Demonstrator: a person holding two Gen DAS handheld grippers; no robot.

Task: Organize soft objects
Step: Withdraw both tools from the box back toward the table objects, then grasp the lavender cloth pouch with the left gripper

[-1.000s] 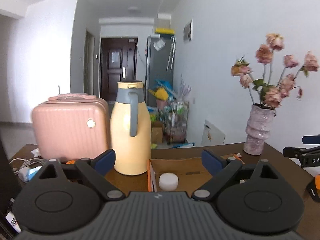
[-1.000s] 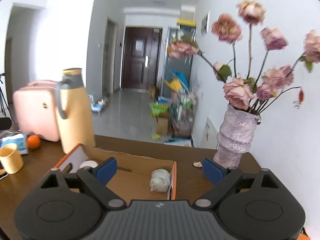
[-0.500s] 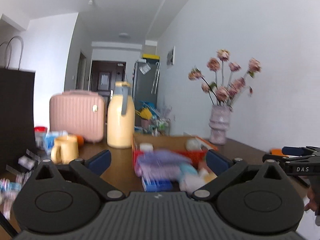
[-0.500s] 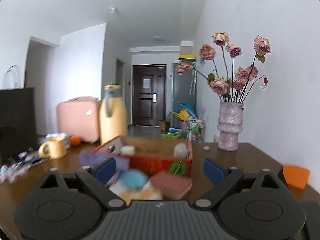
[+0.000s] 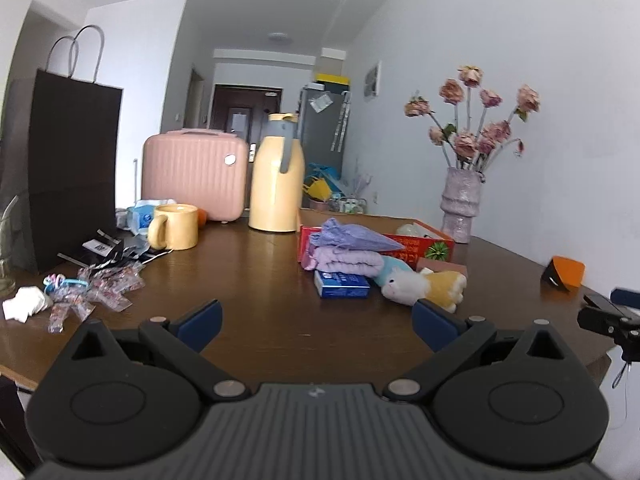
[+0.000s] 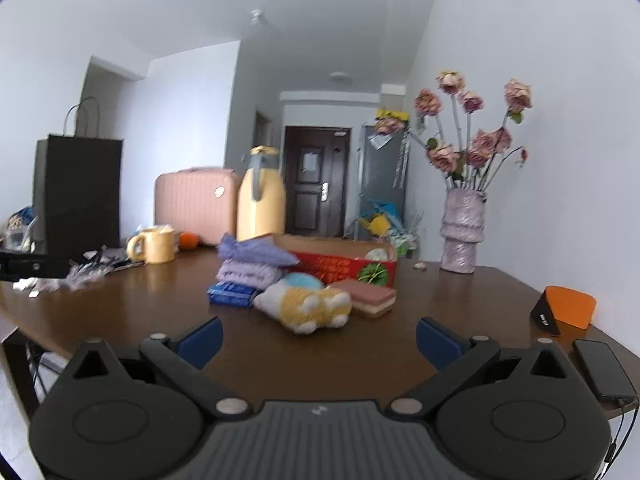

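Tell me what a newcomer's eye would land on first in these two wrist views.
First, the heap of soft things mid-table: a yellow and white plush toy in front, folded purple cloth behind it to the left, both beside the red cardboard box. Next, the vase of dried roses by the right wall, then the yellow jug and pink case at the far left. Both grippers are empty, the right gripper opening.

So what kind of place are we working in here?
Most likely a lived-in flat: a wooden dining table crowded with household things, such as a thermos, a mug and a vase of flowers, with a hallway behind leading to a front door and a fridge.
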